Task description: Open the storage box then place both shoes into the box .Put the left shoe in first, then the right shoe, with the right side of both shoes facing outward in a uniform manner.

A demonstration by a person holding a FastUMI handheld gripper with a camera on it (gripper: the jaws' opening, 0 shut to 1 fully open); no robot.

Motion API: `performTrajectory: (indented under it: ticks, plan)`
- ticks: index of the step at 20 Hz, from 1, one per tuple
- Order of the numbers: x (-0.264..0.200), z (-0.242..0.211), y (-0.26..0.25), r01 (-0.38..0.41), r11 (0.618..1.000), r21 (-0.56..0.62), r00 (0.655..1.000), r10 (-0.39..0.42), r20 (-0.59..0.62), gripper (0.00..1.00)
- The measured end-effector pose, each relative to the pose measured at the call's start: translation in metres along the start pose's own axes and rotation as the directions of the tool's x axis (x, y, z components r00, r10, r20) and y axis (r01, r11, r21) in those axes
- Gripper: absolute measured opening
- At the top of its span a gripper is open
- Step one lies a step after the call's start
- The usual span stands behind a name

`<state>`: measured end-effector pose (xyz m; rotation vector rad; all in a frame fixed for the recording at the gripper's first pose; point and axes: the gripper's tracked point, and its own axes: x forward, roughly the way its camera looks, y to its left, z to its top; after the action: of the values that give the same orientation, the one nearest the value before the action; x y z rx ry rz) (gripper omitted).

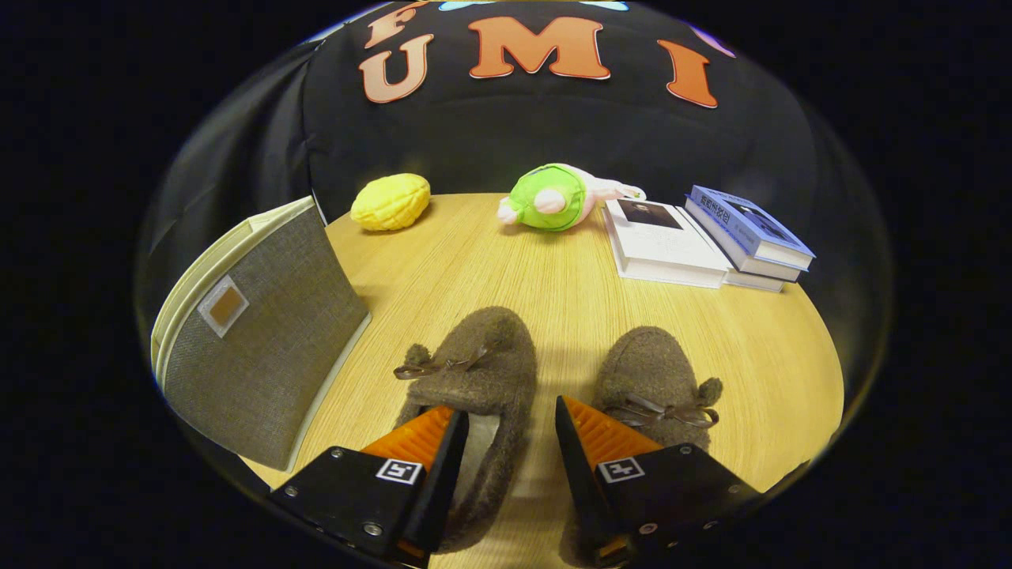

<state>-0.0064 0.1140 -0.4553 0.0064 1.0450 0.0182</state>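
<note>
Gripper view: the gripper hangs above a round wooden table with its fingers spread apart, gripping nothing. Two brown fuzzy shoes with bow laces lie side by side just ahead of the fingers, toes pointing toward 12 o'clock. The left shoe sits partly under the left finger, its inner edge reaching into the gap between the fingers. The right shoe lies partly under the right finger. A strip of bare tabletop separates the two shoes.

At 10 o'clock from the fingers stands the storage box, grey fabric with a small square patch on its face, lid shut. Beyond the shoes, at 11 o'clock, rests a yellow plush toy. At 12 o'clock lies a green and pink plush toy. At 1 o'clock is a white book, touching a stack with a blue book on top.
</note>
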Motion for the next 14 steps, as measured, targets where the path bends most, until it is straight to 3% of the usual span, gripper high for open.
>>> performTrajectory:
  ticks: [4,9,14]
  plan:
    - [0.019,-0.001,-0.002,0.043,0.999,0.024,0.999,-0.043,-0.021,0.44]
    - [0.016,-0.006,0.001,0.034,0.992,0.12,0.998,-0.029,-0.047,0.11]
    - [-0.006,0.006,0.015,-0.023,0.981,0.194,0.999,0.03,-0.032,0.05]
